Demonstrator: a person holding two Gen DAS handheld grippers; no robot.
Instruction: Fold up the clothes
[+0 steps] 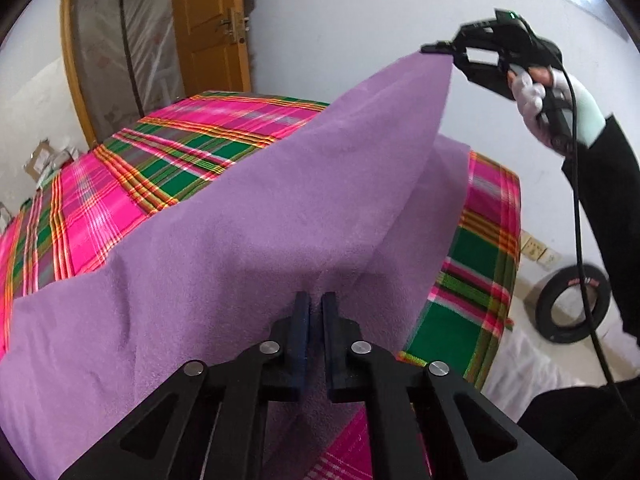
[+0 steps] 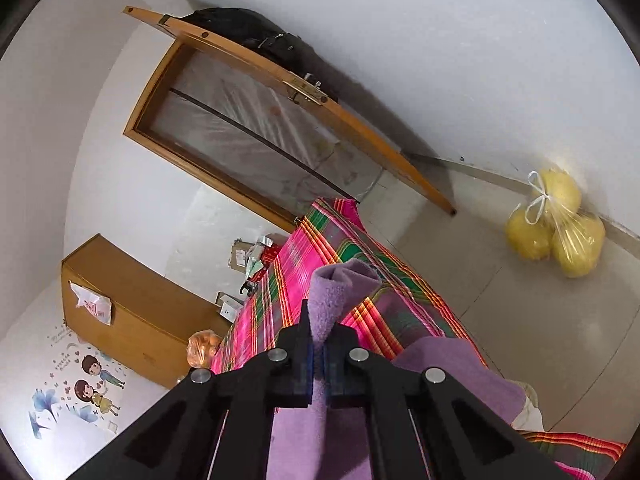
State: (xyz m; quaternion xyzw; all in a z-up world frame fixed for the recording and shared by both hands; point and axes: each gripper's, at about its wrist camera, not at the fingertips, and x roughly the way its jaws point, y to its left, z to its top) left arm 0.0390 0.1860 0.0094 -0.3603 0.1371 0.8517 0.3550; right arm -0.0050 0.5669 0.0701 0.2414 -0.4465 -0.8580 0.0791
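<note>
purple cloth [image 1: 248, 216]: lifted off the plaid bed [image 1: 160, 152], stretched between both grippers
left gripper [image 1: 316, 304]: jaws pinched on near edge
right gripper [image 2: 320, 334]: jaws clamped on raised far-right corner
writing: wall sticker [image 2: 86, 380] text, too tiny to read

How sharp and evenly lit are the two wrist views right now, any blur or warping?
Left wrist view: the purple cloth is sharp and evenly lit, with a soft shadow just ahead of the left tool; the right tool is slightly blurred. Right wrist view: the door frame bows from the fisheye; corners are black.
</note>
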